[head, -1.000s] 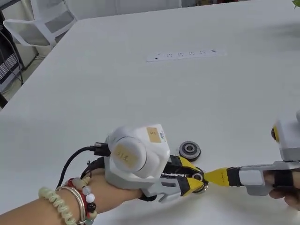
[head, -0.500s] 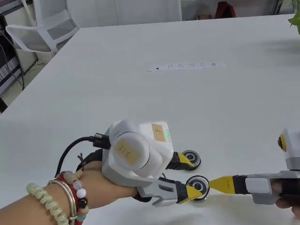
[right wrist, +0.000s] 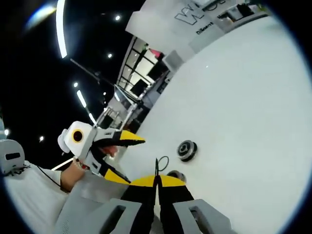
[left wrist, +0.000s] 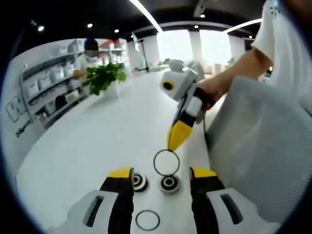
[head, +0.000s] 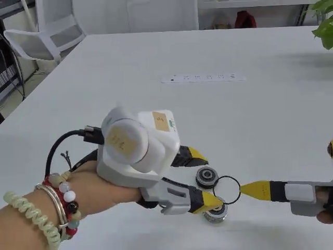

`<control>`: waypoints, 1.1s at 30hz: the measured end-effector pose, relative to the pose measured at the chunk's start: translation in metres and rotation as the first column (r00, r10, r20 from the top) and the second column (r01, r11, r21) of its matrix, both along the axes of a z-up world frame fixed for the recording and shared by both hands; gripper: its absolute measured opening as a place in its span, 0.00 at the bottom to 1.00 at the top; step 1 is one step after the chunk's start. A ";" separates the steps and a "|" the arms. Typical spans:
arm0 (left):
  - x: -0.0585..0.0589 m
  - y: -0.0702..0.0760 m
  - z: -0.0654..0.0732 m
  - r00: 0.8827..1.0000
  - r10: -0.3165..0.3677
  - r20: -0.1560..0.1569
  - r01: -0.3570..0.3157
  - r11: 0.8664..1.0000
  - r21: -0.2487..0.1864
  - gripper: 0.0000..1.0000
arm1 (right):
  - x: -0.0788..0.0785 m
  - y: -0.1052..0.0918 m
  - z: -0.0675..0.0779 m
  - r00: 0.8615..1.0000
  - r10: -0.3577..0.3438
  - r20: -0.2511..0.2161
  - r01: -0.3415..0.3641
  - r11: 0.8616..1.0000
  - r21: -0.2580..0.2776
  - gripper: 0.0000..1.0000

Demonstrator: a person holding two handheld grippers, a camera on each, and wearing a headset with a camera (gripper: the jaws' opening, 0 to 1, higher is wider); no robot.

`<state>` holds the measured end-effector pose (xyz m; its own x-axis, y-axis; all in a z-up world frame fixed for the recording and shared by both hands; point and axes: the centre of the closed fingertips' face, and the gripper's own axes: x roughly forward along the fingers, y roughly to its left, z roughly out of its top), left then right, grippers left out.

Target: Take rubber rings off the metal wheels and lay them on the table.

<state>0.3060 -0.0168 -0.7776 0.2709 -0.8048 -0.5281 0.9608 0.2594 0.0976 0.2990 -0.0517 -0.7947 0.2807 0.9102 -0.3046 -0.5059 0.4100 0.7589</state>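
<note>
A black rubber ring (head: 226, 176) is pinched between the closed jaws of the right gripper (head: 243, 190), just right of two metal wheels (head: 207, 177) on the white table (head: 156, 104); the left gripper (left wrist: 161, 173) is held over them with jaws spread

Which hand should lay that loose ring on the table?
Right. The right gripper is shut on the ring, which is already off its wheel and over the table. The left gripper is open and grips nothing.
</note>
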 end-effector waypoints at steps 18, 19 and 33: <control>-0.013 0.061 0.040 0.993 0.112 0.031 -0.111 0.993 -0.033 0.65 | 0.005 -0.002 0.049 0.994 0.008 0.112 -0.008 1.000 -0.004 0.00; -0.015 0.068 0.038 0.991 0.127 0.033 -0.126 0.991 -0.034 0.66 | 0.006 -0.001 0.052 0.992 0.014 0.123 -0.013 1.000 -0.009 0.00; -0.030 0.131 0.034 0.943 0.332 -0.004 -0.331 0.941 -0.065 0.75 | 0.011 0.033 0.092 0.963 0.099 0.251 -0.103 0.995 0.001 0.00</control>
<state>0.2760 0.1145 -0.7432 0.5314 -0.7007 -0.4762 0.8189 0.5688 0.0768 0.3104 -0.0189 -0.7025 0.2529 0.9414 -0.2233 -0.7185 0.3372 0.6083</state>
